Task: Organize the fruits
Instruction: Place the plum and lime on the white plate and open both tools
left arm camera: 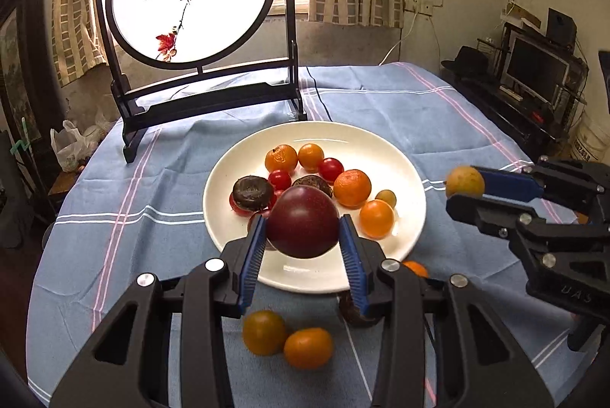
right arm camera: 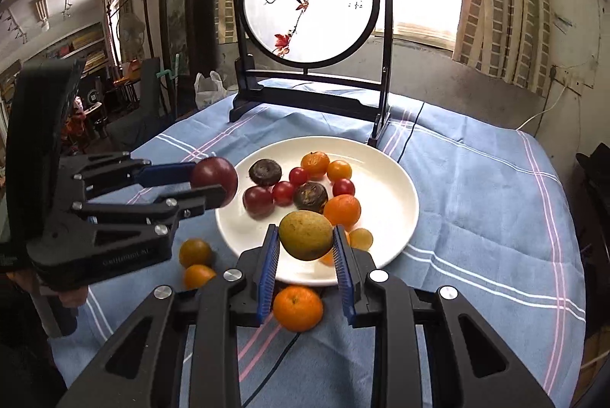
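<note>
The left tongs point(left arm camera: 303, 236) grasp a round dark purple plum point(left arm camera: 303, 222) between the blue pads, held above the near rim of the white round ceramic plate point(left arm camera: 404, 160). The right tongs point(right arm camera: 305, 248) grasp a yellow-green oval fruit point(right arm camera: 306, 234), also above the plate's near edge. The plate stands on the tabletop covered with a blue striped cloth point(left arm camera: 438, 111). One loose orange mandarin point(right arm camera: 297, 308) lies on the cloth just beside the plate.
</note>
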Demonstrator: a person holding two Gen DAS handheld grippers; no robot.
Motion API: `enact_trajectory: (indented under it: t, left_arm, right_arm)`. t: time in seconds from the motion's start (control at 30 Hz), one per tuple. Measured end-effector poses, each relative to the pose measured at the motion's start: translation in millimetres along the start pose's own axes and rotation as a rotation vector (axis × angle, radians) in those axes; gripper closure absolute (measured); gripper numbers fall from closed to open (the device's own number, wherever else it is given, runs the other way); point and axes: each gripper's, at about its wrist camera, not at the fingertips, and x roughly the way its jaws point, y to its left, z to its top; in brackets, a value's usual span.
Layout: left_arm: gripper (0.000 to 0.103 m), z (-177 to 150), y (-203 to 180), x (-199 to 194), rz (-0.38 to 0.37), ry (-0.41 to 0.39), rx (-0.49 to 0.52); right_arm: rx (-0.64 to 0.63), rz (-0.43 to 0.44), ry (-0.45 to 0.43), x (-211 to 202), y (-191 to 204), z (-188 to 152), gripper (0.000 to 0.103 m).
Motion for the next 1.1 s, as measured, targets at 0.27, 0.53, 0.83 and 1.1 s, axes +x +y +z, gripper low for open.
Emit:
enact_trajectory:
  t: [0.27,0.53,0.83,1.1]
  left_arm:
    - [0.065,4.3,0.4,48.5,0.010,0.070,0.018]
    - [0.064,6.7,-1.8,68.5,0.027,0.083,0.055]
    - [0.064,6.9,-3.8,77.4,0.041,0.094,0.065]
    - [0.062,10.9,-4.7,81.0,0.059,0.088,0.061]
  right_arm:
    - [0.037,-0.026,0.053,62.5,-18.9,27.2,0.074]
    - [0.068,-0.043,0.091,102.4,-31.5,40.3,0.075]
    - [0.060,-0.029,0.091,113.1,-27.0,46.6,0.074]
    - [0.070,-0.053,0.106,125.6,-29.3,50.8,0.074]
